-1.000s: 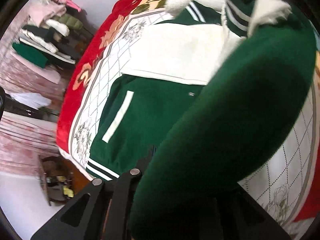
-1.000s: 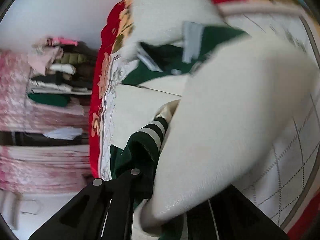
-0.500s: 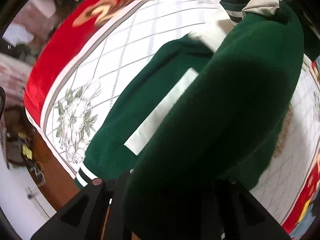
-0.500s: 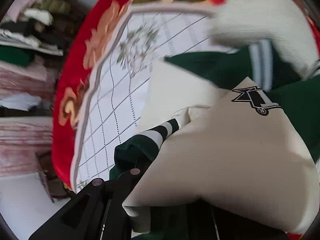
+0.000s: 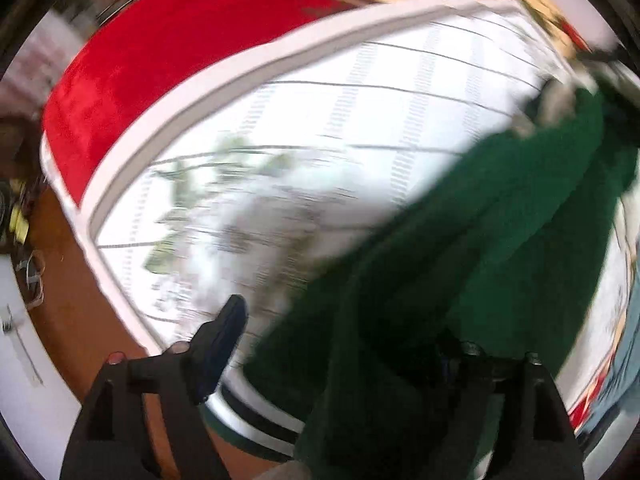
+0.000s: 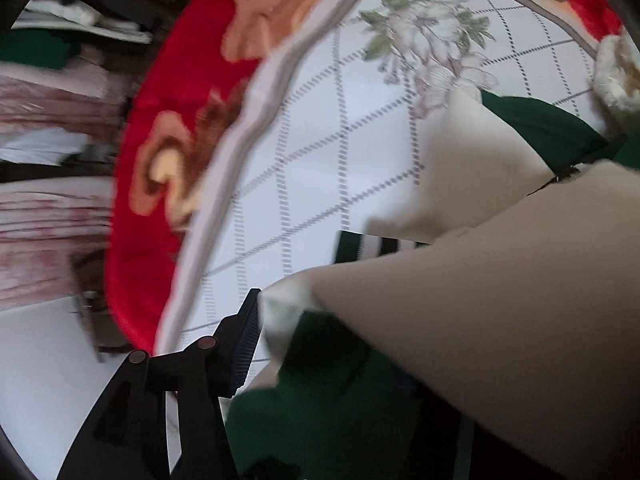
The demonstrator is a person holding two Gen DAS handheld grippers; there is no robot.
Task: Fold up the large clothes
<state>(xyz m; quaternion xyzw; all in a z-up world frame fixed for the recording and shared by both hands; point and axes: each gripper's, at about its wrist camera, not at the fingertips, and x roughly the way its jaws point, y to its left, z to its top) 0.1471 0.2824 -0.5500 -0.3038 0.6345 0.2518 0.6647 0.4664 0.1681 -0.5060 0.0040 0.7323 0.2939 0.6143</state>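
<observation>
A large green jacket with cream panels and striped ribbed trim lies on a bed. In the left wrist view its green body (image 5: 500, 240) drapes over the right side of my left gripper (image 5: 344, 344). The left finger (image 5: 224, 332) stands clear of the cloth, so the jaws look open. In the right wrist view a cream panel (image 6: 500, 300) and green fabric (image 6: 320, 392) cover the right half of my right gripper (image 6: 344, 340). Its left finger (image 6: 244, 340) stands apart beside the cloth edge. A striped cuff (image 6: 372, 246) shows beyond.
The bed has a white quilted cover with grey grid lines and flowers (image 6: 320, 140) and a red floral border (image 5: 180, 60). The bed's edge and brown floor (image 5: 72, 280) are at the left. Shelves with stacked clothes (image 6: 60, 40) stand beyond the bed.
Both grippers swung down toward the bed's near edge with the jacket. Their jaws, shut on the fabric before, have spread apart. The left view is motion-blurred.
</observation>
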